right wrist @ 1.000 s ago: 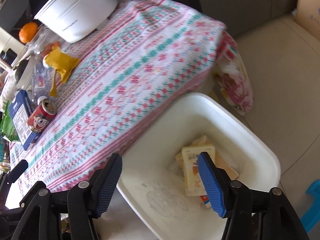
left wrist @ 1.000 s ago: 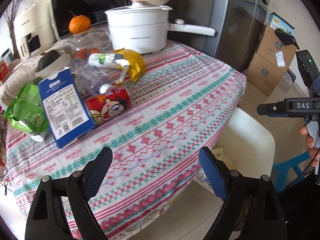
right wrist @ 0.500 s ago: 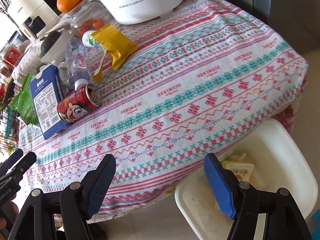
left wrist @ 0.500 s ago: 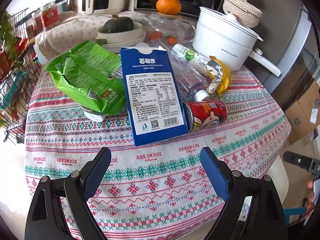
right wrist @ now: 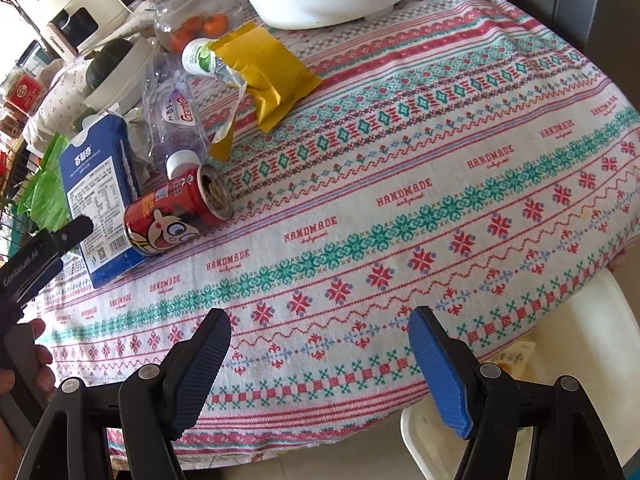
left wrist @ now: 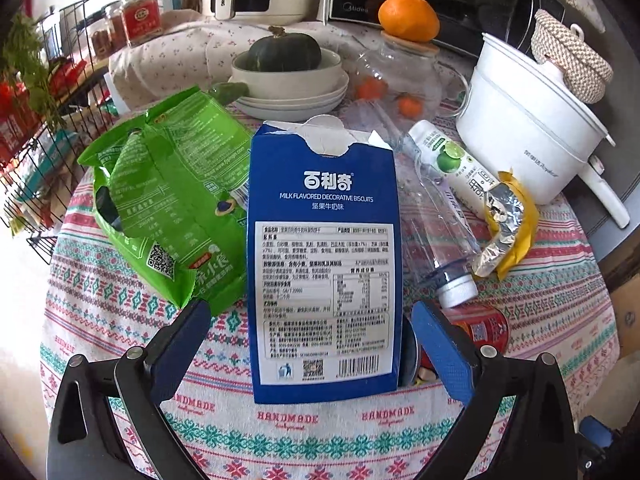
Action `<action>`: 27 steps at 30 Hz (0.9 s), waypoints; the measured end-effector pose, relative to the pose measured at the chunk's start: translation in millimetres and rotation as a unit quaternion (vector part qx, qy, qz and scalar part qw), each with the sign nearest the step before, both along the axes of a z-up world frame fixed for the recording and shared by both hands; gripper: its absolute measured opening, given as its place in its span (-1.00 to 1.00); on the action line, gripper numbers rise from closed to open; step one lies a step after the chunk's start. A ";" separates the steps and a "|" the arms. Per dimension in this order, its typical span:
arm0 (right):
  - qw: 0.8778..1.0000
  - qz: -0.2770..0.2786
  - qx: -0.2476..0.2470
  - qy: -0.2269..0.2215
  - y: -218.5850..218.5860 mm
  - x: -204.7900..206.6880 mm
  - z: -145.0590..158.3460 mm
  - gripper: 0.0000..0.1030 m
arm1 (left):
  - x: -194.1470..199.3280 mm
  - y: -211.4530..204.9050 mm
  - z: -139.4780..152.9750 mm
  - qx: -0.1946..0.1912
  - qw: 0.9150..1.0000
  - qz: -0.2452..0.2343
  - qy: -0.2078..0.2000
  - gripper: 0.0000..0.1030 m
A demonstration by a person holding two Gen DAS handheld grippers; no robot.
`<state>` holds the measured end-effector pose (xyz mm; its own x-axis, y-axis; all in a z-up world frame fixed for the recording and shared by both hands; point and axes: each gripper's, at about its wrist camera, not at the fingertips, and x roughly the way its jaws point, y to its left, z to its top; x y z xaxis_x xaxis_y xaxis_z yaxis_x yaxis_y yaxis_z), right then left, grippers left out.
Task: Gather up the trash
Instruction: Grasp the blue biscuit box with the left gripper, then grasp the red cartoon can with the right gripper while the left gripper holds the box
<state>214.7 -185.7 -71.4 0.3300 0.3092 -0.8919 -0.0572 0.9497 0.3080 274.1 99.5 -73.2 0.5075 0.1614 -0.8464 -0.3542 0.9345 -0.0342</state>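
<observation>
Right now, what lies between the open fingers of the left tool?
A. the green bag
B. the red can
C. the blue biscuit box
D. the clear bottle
C: the blue biscuit box lies flat on the tablecloth between the fingers of the left tool, untouched.

From the left wrist we look steeply down, close over the blue biscuit box (left wrist: 323,256), which fills the middle of the frame, with kitchen appliances along the top. From the right wrist we look down from beyond the near edge of the tablecloth (right wrist: 440,184), further back. Both views share the box (right wrist: 100,196), the red can (right wrist: 176,212) at middle left, and the white pot (left wrist: 532,140).
</observation>
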 end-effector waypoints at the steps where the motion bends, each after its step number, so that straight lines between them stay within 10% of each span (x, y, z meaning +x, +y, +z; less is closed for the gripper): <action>1: 1.000 0.003 -0.003 0.000 -0.2 1.8 -0.4 0.51 | 5.8 -0.1 -3.0 0.000 1.000 0.007 0.006 0.98; 12: 1.000 0.002 -0.007 -0.005 -4.9 15.8 2.5 0.52 | 30.0 2.8 -30.2 -0.010 0.997 0.057 0.049 0.97; 27: 0.998 0.056 -0.027 -0.033 56.3 28.2 -6.5 0.52 | -42.9 38.0 12.9 -0.074 0.996 -0.044 0.012 0.82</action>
